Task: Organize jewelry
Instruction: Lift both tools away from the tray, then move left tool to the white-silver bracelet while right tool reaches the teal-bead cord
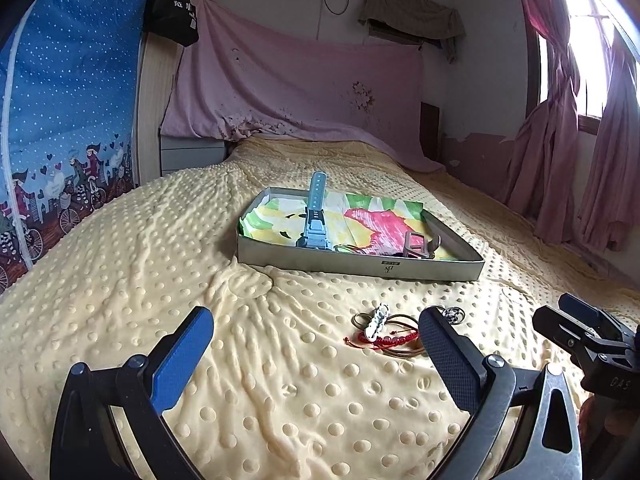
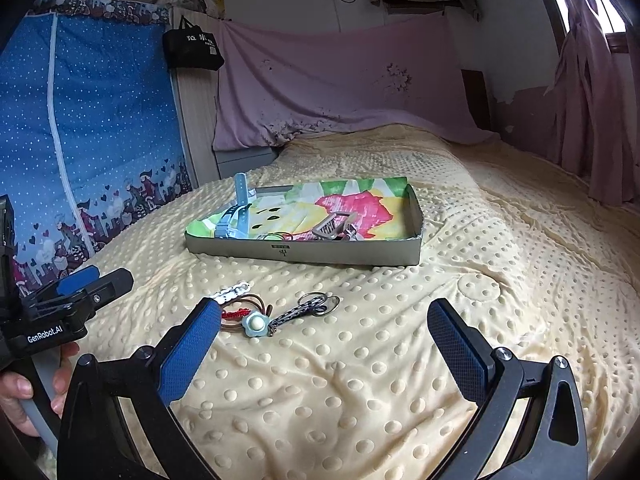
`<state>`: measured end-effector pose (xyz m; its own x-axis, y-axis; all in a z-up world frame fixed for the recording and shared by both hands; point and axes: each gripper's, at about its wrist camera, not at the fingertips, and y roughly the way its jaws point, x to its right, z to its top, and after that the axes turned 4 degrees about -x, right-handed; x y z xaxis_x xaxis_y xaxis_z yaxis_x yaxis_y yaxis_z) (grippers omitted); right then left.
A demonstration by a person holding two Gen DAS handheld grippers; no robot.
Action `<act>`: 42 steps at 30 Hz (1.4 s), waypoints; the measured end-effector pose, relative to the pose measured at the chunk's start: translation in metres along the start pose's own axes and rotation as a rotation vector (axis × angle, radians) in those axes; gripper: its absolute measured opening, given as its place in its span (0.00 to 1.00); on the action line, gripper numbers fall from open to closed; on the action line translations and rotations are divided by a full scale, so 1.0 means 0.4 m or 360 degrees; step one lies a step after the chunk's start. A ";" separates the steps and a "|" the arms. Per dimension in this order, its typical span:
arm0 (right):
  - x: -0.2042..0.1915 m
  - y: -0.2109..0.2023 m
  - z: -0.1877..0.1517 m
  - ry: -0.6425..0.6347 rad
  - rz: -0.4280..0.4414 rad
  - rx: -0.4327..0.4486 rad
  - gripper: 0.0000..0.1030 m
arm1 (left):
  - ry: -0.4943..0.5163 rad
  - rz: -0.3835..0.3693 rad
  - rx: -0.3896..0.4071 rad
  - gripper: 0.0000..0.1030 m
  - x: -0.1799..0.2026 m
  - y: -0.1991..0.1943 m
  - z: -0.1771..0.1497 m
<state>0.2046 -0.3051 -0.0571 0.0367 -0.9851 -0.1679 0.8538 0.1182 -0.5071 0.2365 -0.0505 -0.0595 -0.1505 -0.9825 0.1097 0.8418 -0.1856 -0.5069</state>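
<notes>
In the left wrist view, the left gripper (image 1: 316,344) fills the bottom of the frame with its jaws spread wide and nothing between them, over the yellow dotted blanket (image 1: 280,400). Just beyond its right finger, slightly right of center, lies a small heap of jewelry: a white beaded piece (image 1: 377,320), a red cord bracelet (image 1: 390,338) and thin brown loops (image 1: 400,320), all touching or overlapping. At the right edge the right gripper (image 1: 576,320) shows from the side; how far it is open cannot be told there.

In the right wrist view, the right gripper (image 2: 326,330) also stands wide open and empty at the bottom of the frame. The heap sits just past its left finger, left of center, with a round pale-blue flower charm (image 2: 254,325) and a dark braided strap on key rings (image 2: 306,307) beside it.

Farther up, in the middle of both frames, a shallow grey tray (image 1: 360,266) rests on the blanket, lined with a bright printed cloth (image 1: 372,224). Inside are a light-blue watch (image 1: 314,224), thin bangles (image 1: 347,249) and a brown clip (image 1: 416,244).

At the top, a pink sheet (image 1: 300,80) drapes the headboard.
</notes>
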 end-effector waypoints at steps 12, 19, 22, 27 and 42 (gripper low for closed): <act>-0.022 0.087 0.000 -0.0081 0.0169 -0.0110 0.67 | 0.0055 -0.0190 -0.0104 0.68 0.016 0.072 0.010; -0.037 0.140 -0.010 -0.0122 0.0266 -0.0209 0.49 | 0.0101 -0.0343 -0.0233 0.38 0.028 0.123 0.003; -0.049 0.159 -0.015 -0.0147 0.0290 -0.0247 0.47 | 0.0125 -0.0388 -0.0295 0.29 0.034 0.144 0.000; -0.062 0.180 -0.025 -0.0180 0.0313 -0.0292 0.45 | 0.0145 -0.0426 -0.0383 0.22 0.039 0.184 0.005; -0.094 0.226 -0.024 -0.0256 0.0378 -0.0376 0.39 | 0.0133 -0.0515 -0.0534 0.11 0.041 0.253 0.001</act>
<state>0.2752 -0.2562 -0.1049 0.3165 -0.9316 -0.1786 0.6691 0.3528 -0.6541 0.3195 -0.0853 -0.1087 -0.4303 -0.8687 0.2454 0.5329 -0.4639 -0.7077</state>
